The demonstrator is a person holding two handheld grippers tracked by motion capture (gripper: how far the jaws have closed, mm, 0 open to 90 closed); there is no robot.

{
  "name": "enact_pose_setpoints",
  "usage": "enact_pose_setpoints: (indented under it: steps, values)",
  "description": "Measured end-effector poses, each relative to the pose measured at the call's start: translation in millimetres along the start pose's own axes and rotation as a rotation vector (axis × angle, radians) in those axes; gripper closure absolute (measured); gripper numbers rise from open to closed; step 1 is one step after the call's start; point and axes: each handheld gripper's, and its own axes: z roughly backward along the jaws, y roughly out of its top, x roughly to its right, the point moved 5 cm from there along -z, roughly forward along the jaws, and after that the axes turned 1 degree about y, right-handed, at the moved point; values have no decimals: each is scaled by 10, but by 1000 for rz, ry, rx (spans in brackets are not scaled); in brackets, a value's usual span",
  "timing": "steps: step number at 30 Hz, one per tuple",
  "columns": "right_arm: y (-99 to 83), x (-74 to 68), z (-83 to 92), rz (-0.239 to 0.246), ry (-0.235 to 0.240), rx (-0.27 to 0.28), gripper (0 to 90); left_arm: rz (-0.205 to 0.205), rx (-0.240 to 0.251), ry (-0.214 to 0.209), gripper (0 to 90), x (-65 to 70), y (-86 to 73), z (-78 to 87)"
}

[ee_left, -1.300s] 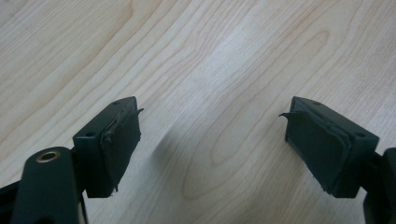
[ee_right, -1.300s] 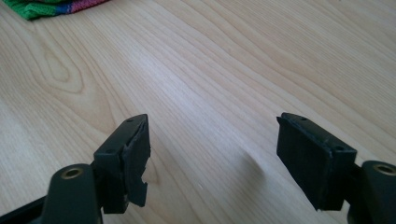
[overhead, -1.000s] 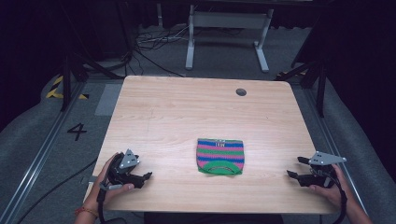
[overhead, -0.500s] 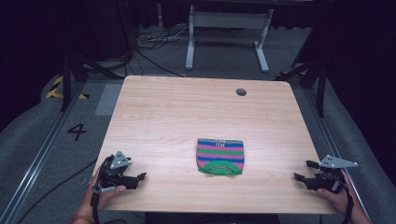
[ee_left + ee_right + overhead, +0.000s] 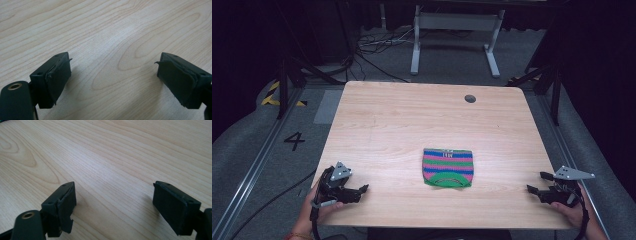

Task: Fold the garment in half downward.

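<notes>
Risk: both hand-held grippers sit wide and empty, left (image 5: 354, 192) by the tabletop's (image 5: 412, 120) near-left corner, right (image 5: 537, 192) by its near-right. Cloth (image 5: 448, 167) lies flat near the front edge, mid-right. Thin fabric; a shallow pinch could slip off or bunch it.

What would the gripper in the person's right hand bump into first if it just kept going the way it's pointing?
Probably the striped folded cloth. The right gripper sits open at the table's right edge, jaws aimed leftward across bare wood. The cloth lies roughly in that line, though the exact heading is hard to judge.
</notes>
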Motion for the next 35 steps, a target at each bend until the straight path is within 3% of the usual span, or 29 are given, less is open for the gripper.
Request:
enact_pose_setpoints:
  steps: [35]
  values:
    - [2, 0, -2, -5, -3, -1, 190, 20, -6, 4, 96, 3, 3, -10]
